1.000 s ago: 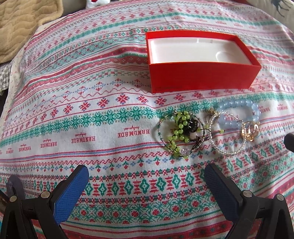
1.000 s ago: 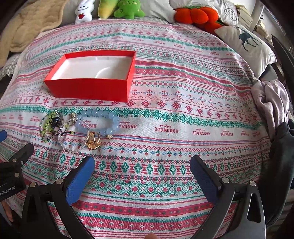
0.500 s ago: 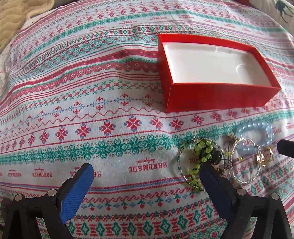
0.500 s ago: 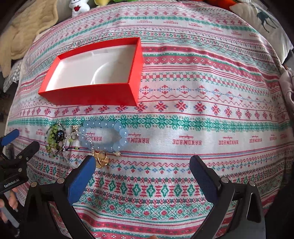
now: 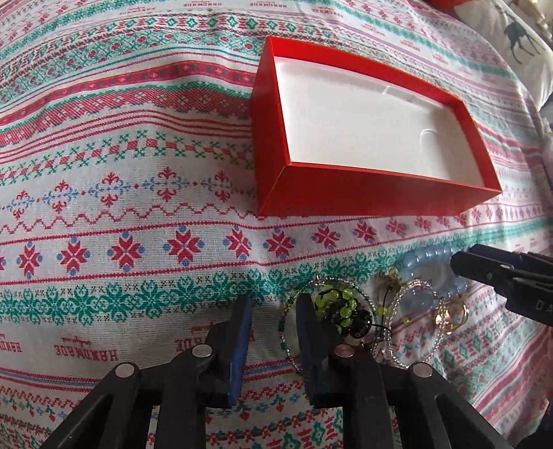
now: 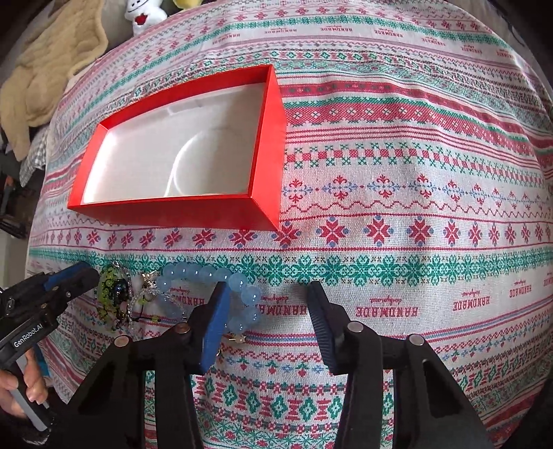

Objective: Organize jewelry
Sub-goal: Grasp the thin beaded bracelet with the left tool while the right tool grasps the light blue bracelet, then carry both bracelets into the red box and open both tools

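Nearest in the left wrist view, the left gripper (image 5: 273, 304) sits low over the patterned cloth (image 5: 121, 214), its blue pads drawn close with a narrow gap between them. The right pad lies across the left rim of the green beaded bracelet (image 5: 337, 307); whether anything is pinched I cannot tell. Just right of that bracelet lies a clear beaded hoop (image 5: 411, 321), then small gold rings (image 5: 449, 314), all in one tangle.

In the right wrist view, the right gripper (image 6: 266, 302) has its jaws partly open, holding nothing. Its left pad rests inside the loop of the pale blue bead bracelet (image 6: 207, 273), whose right-hand beads lie between the pads. The left gripper enters from the left edge there, touching the green bracelet (image 6: 112, 290).

Beyond the jewelry, well apart from it, stands the open red box (image 6: 266, 145) with a bare white lining. Far left, a tan blanket (image 6: 45, 79) and a white plush toy (image 6: 143, 13) lie past the cloth.
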The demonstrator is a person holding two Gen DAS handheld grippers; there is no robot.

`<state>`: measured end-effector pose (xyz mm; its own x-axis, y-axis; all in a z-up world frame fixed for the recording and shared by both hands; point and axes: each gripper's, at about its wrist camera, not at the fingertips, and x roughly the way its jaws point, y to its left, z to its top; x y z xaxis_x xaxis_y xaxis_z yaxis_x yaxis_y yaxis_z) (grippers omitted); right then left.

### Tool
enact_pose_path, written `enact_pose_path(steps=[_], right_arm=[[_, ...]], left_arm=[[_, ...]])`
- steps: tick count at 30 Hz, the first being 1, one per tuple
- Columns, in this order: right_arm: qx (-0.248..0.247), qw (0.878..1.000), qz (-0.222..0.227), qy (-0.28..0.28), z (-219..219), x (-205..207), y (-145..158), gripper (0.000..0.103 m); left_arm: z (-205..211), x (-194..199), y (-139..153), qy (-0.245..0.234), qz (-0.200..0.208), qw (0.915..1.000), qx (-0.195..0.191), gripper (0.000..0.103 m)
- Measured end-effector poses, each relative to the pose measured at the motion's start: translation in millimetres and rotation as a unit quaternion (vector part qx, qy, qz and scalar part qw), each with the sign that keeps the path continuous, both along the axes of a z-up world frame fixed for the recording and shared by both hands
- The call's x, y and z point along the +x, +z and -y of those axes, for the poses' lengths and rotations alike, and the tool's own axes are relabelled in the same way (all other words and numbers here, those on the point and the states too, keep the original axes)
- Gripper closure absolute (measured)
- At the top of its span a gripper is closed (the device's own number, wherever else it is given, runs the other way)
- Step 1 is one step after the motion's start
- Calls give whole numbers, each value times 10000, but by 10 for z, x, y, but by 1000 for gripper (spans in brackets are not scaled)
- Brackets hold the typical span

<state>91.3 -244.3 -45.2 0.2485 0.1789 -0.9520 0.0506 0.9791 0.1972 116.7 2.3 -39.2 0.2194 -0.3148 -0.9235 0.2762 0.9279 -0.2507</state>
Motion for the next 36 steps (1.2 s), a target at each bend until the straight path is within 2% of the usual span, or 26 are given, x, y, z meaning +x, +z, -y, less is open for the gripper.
enact_pose_path(steps=[4,7,9,11,16,25,36], right_arm=[[-148,9998,58,134,-87,40,-12,65],[-316,9990,113,297,-166,64,-27,76],[-388,9984,156,380,-210,93,-34,88],[-389,9983,179,389,-219,107,-28,90],[-232,9986,314,360,-224,71,102,90],[-16,9960,775,435,-317,-54,477,90],[307,9901,1324,351,-265,-267,957,90]], left_arm=[[141,11,-78,-83,-31,9998,197,97],[257,-4,-105,-130,56,9992,366,100],[314,-3,-112,-145,112,9990,418,102],[345,-12,-107,-124,150,9990,411,103],[312,-122,-25,-142,230,9993,264,103],[329,-232,331,-237,602,9979,-53,103],[336,-295,824,-143,1191,9906,-661,103]])
